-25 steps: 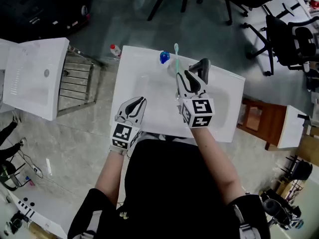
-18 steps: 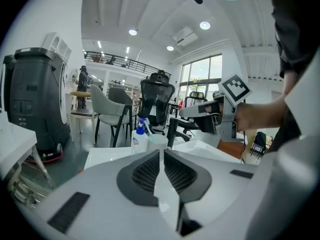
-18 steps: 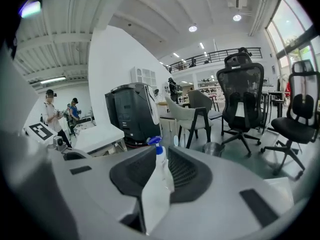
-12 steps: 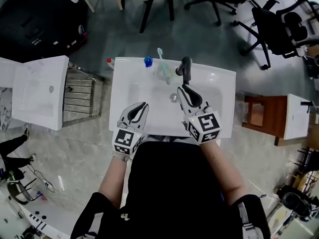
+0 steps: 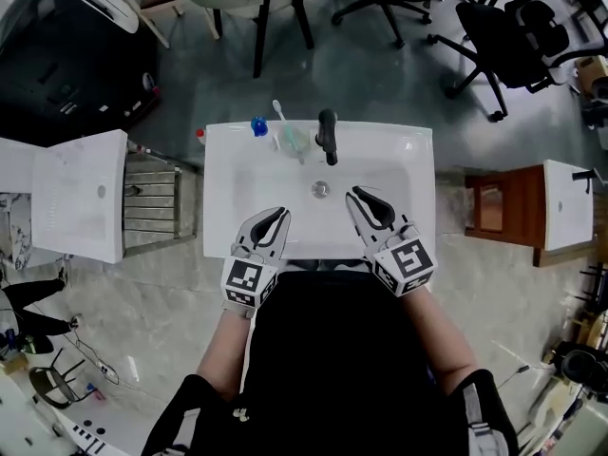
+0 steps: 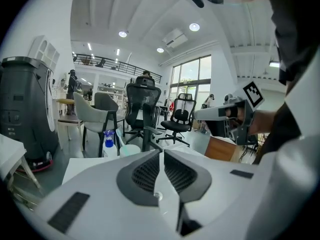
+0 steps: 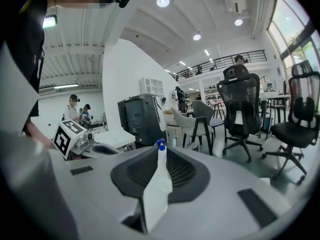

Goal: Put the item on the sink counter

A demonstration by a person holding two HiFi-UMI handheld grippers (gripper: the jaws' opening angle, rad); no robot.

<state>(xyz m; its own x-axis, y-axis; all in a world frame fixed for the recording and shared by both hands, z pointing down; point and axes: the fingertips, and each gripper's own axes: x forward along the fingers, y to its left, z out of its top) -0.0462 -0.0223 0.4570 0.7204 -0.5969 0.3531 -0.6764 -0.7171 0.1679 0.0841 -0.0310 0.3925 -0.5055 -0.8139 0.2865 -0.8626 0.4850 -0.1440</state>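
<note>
White sink counter (image 5: 408, 160) fills the middle of an open office floor. Left gripper (image 5: 275, 217) and right gripper (image 5: 357, 198) hover over its near rim, jaws pressed together on nothing, probably because the job looks done. At 11 o'clock from the round metal drain (image 5: 321, 189), the pale green toothbrush (image 5: 279, 112) stands in a translucent cup (image 5: 292, 141), between a blue-capped bottle (image 5: 258, 126) and the black faucet (image 5: 328, 133).

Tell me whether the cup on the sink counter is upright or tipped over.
Upright: the cup stands mouth-up beside the faucet, with the toothbrush leaning out of it.
</note>
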